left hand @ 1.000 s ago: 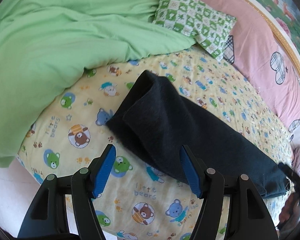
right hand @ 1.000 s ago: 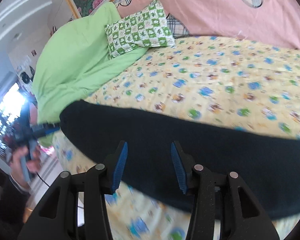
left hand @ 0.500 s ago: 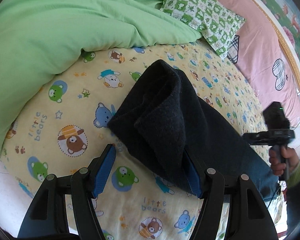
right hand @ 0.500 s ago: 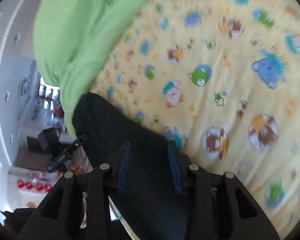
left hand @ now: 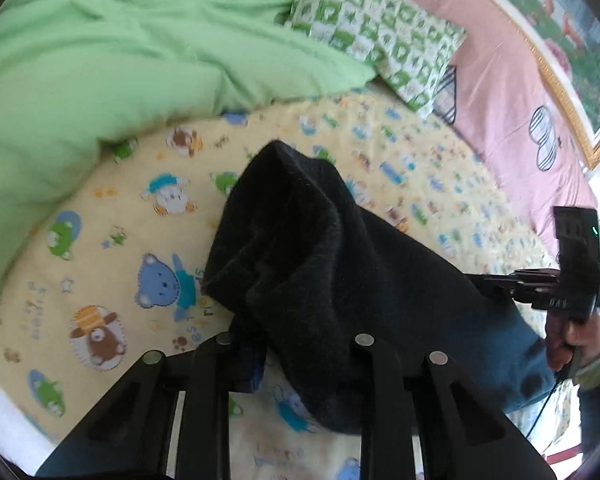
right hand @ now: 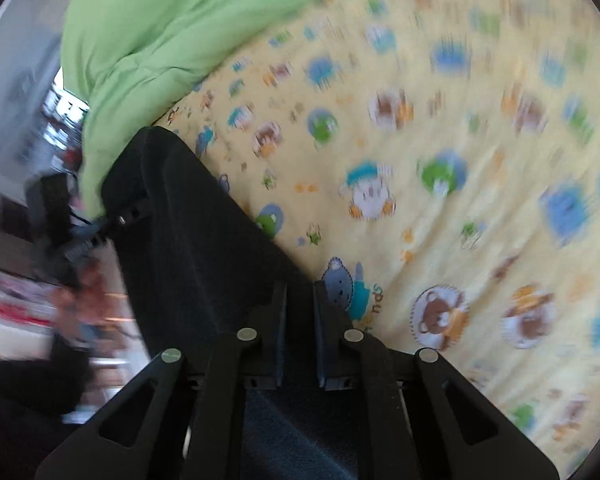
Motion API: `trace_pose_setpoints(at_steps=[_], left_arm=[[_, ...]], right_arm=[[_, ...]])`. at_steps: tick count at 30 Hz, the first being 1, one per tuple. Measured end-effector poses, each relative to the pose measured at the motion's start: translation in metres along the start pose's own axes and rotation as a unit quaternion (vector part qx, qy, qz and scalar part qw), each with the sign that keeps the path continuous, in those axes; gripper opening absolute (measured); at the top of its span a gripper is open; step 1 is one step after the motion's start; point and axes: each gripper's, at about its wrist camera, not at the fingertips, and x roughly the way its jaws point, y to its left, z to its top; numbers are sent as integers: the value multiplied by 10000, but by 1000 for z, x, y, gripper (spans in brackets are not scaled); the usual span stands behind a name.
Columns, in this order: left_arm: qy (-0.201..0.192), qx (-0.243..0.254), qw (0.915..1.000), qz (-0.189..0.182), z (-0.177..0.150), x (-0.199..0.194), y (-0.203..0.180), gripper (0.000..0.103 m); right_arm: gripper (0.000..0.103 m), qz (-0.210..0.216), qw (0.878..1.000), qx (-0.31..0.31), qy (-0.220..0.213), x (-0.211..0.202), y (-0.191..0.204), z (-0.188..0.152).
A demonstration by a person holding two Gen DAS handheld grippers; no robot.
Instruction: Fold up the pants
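Dark navy pants [left hand: 340, 264] lie folded lengthwise on the yellow bear-print bed sheet [left hand: 112, 256]. My left gripper [left hand: 300, 360] is shut on the near end of the pants, with cloth bunched between its jaws. My right gripper [right hand: 300, 320] is shut on the other end of the pants [right hand: 188, 240], its jaws close together with dark cloth between them. The right gripper also shows in the left wrist view [left hand: 500, 284] at the far right, held in a hand. The left gripper shows in the right wrist view [right hand: 112, 224], at the pants' far end.
A green duvet [left hand: 120, 60] covers the far left of the bed. A green checked pillow [left hand: 380, 20] lies behind the pants, by the pink headboard [left hand: 512, 92]. The bed's near edge [left hand: 4, 412] is at the lower left.
Both grippers have closed on the ends of the pants. The left end is now bunched and lifted slightly. The right wrist view has swung and is blurred with motion.
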Motion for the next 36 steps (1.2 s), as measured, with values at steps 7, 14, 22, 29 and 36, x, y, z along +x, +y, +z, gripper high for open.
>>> trace_pose_setpoints(at_steps=[7, 14, 22, 29, 36], left_arm=[[-320, 467, 9983, -154, -3, -43, -23, 22], [-11, 540, 9984, 191, -4, 11, 6, 22], [-130, 466, 9985, 236, -14, 4, 19, 43], [-571, 278, 9956, 686, -15, -46, 22, 58], [-795, 370, 9948, 525, -13, -73, -7, 59]], right_arm=[[9, -2536, 9432, -1670, -1347, -47, 63, -25], [9, -3381, 9115, -1876, -1405, 8, 63, -26], [13, -3402, 9173, -1374, -1549, 24, 60, -24], [18, -2769, 9361, -464, -2121, -32, 59, -48], [18, -2331, 9421, 299, -2390, -67, 47, -97]])
